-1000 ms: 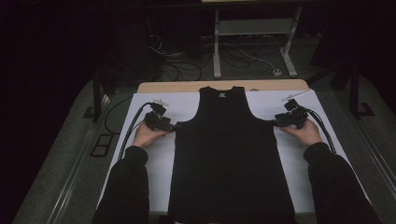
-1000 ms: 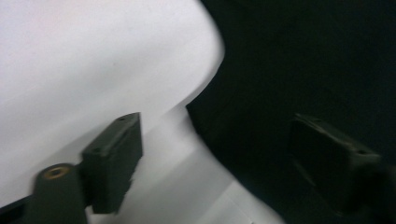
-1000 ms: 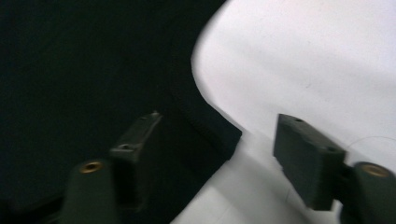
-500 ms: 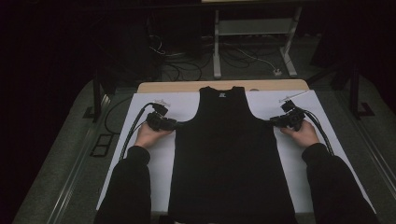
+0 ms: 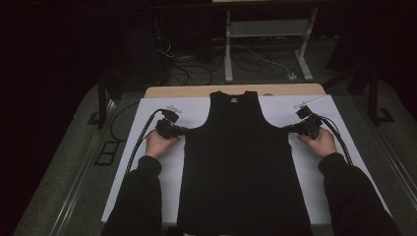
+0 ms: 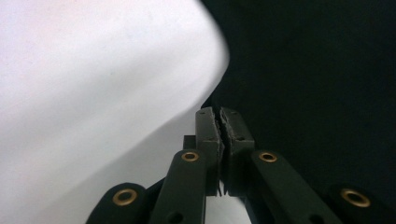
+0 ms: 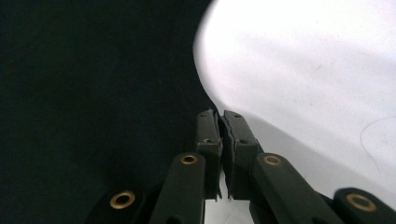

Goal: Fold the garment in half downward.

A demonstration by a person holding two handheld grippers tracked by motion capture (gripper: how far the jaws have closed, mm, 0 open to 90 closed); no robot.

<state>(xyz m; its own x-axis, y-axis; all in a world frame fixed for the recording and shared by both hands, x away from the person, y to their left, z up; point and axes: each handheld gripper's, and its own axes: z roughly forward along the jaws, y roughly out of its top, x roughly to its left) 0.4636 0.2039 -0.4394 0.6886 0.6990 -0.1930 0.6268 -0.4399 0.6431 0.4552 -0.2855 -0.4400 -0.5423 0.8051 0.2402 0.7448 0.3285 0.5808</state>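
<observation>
Both sets of jaws have just closed. The left gripper (image 5: 184, 131) is clamped on the black tank top's (image 5: 241, 162) side seam just below the armhole; the right gripper (image 5: 290, 129) grips the opposite seam likewise. The garment lies flat between them on the white sheet (image 5: 147, 113). Both edges appear secured, so lifting or folding can begin.

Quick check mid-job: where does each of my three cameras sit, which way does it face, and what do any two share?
High view: above the person's side, looking forward and down on the black tank top on white paper; both forearms, left gripper, right gripper.
Left gripper view: on that gripper, along its closed fingers at the top's edge.
Right gripper view: likewise, fingers closed.
Shared: top and paper.
</observation>
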